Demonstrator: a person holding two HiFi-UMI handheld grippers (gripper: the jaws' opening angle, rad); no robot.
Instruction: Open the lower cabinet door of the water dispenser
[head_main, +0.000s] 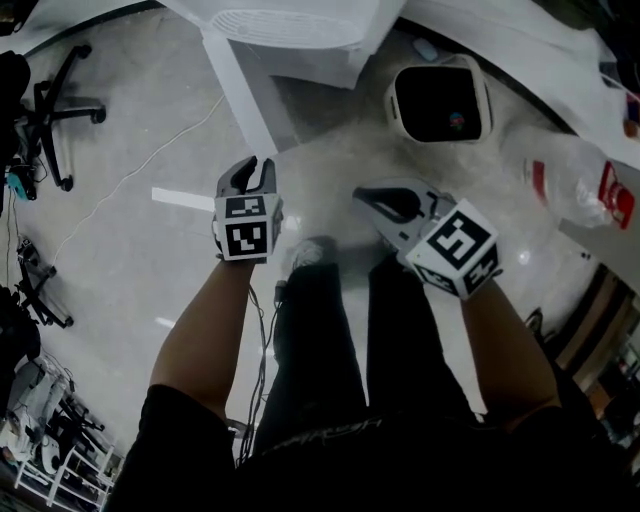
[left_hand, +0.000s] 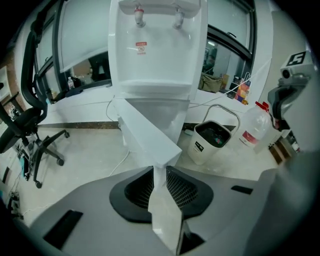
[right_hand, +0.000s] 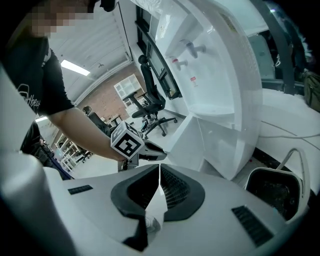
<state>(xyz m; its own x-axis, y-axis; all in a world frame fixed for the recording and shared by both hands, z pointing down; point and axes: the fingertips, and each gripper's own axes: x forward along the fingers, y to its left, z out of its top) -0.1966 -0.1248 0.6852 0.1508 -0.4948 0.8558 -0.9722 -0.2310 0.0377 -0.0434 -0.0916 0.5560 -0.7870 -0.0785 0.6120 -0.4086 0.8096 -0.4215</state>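
Head view: water dispenser (head_main: 300, 35) at 12 o'clock, white, two taps up top. Its lower cabinet door (head_main: 235, 95) stands swung out from the body toward 11 o'clock. Office chair (head_main: 55, 115) at 10 o'clock, well apart. White bin (head_main: 440, 100) with a dark inside at 1 o'clock, just beside the dispenser. Clear plastic bottle (head_main: 575, 180) at 2 o'clock (red label). Left gripper (left_hand: 160, 172): jaws clamped on the door's free edge. Right gripper (right_hand: 159, 172): jaws together, nothing between, near the left one.
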